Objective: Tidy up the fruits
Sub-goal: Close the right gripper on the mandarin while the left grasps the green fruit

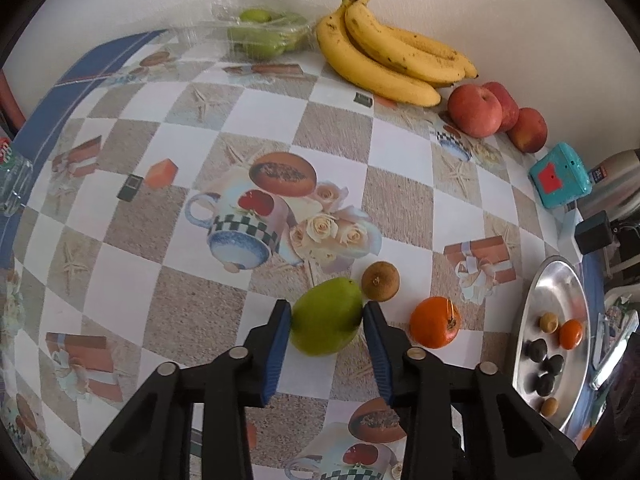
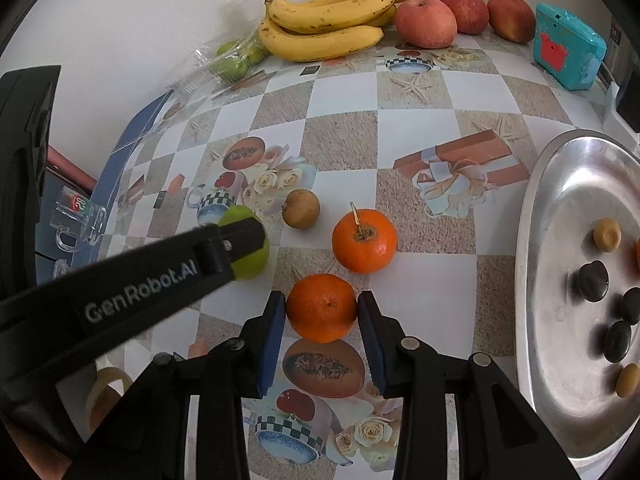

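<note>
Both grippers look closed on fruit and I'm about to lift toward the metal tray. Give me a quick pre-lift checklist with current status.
1. Left gripper on the green fruit: both pads touch its sides. Ok.
2. Right gripper on the orange: pads meet both sides, fruit centred. Ok.
3. Grip firmness on either fruit: cannot tell.
4. Neighbours beside the green fruit: the small brown fruit sits very close to its far side; whether they touch, cannot tell.
5. Second orange with a stem: apart from the held one. Ok.
6. Free space on the metal tray: bare area on its near-left part, beside the dark fruits. Ok.
</note>
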The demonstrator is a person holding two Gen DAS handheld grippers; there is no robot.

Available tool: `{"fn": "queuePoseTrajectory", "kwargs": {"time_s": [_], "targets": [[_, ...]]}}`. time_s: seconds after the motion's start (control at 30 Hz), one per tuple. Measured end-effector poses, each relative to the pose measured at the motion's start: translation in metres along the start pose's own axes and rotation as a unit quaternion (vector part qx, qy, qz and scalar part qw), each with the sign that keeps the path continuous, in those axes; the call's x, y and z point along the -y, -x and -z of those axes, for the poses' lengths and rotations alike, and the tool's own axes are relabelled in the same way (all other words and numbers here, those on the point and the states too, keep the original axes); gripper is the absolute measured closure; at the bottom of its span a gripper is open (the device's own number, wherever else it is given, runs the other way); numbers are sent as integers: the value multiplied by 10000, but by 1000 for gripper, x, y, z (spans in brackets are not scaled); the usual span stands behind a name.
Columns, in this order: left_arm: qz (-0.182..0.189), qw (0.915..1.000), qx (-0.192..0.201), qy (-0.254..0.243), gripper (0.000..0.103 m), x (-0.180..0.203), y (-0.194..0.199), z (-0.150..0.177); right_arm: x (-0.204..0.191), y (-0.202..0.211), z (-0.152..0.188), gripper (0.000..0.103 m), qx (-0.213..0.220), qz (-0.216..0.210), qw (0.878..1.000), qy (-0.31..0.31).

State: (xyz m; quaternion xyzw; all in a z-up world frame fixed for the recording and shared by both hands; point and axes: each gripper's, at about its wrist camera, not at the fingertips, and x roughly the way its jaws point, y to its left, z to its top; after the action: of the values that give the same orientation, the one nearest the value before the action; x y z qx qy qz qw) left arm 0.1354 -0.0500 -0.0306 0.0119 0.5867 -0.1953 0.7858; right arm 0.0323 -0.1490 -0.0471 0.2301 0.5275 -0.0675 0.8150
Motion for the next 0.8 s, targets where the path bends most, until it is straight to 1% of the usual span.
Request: {"fn": "queuePoseTrajectory", "kwargs": {"time_s": [0.1,0.33,0.4,0.53,0.63,0.73,0.77,0.8], "targets": [[20,10000,-12,3,68,0,0,0,0,3,-1,64,31,-3,10000,12],[18,9996,-258,90,67,-4,-15,1,3,4,0,64,19,11,10000,-41],[-37,9995,-290,124,67,-7,-18,1,5,4,0,65,15,8,10000,-78],[43,9989,-410,212,67,-12,-25,1,5,2,1,65,-5,18,10000,-84],[70,9990,-364,255,67,-15,-25,0,5,1,1,65,-22,26,10000,-89],[172,9986,-341,376,66,-21,-25,-2,6,1,1,65,-35,31,9999,-111],[230,9983,-343,414,65,-23,-25,-3,6,0,1,65,-37,34,9999,-113],[265,9981,-344,435,61,-25,-25,-3,6,0,1,65,-45,37,9999,-114]]}}
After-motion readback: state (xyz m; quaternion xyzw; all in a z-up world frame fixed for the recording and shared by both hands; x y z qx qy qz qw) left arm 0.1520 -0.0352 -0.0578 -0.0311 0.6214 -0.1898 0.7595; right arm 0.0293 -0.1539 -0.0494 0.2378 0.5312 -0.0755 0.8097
